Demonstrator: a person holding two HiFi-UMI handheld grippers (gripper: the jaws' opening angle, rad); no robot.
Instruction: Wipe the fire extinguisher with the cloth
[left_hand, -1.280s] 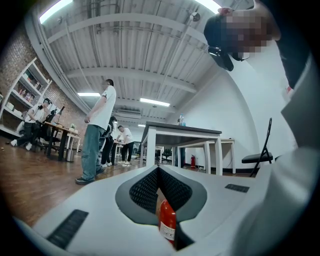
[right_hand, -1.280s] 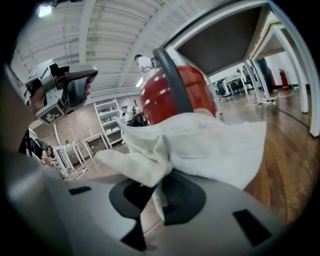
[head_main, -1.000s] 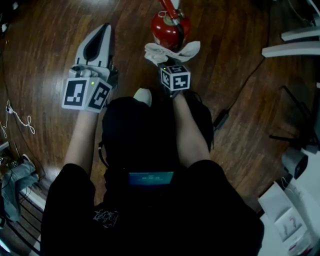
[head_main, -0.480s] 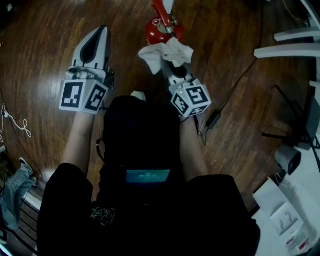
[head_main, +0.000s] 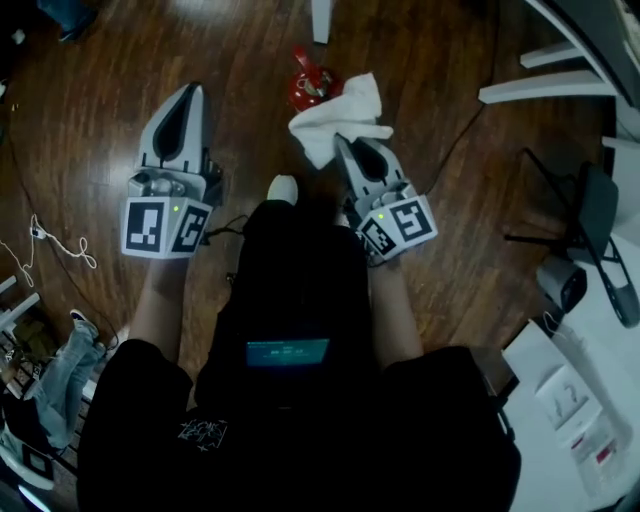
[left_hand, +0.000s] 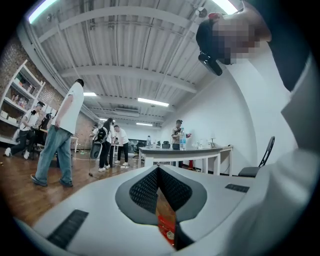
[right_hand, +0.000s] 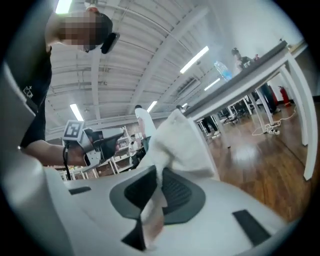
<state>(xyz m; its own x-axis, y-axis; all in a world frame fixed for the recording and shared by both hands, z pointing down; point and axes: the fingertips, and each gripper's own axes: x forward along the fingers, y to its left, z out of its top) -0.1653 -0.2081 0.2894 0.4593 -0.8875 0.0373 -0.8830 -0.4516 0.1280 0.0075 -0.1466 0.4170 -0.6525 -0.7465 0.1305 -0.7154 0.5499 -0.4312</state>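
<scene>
A dark wood plank floor, a long white table, strip lights under a ribbed white ceiling.

R gripper clamped on white cloth; table behind, wood floor.

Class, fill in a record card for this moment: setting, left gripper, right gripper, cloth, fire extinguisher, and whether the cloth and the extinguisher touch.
Setting: dark wooden floor, seen from above
Left gripper: jaws together, nothing held
Right gripper: jaws shut on the cloth
Cloth: white, crumpled, bunched beyond the jaw tips
Fire extinguisher: red, on the floor, ahead of and between the two grippers
Contact: the cloth lies just right of the extinguisher in the head view; whether they touch cannot be told
</scene>
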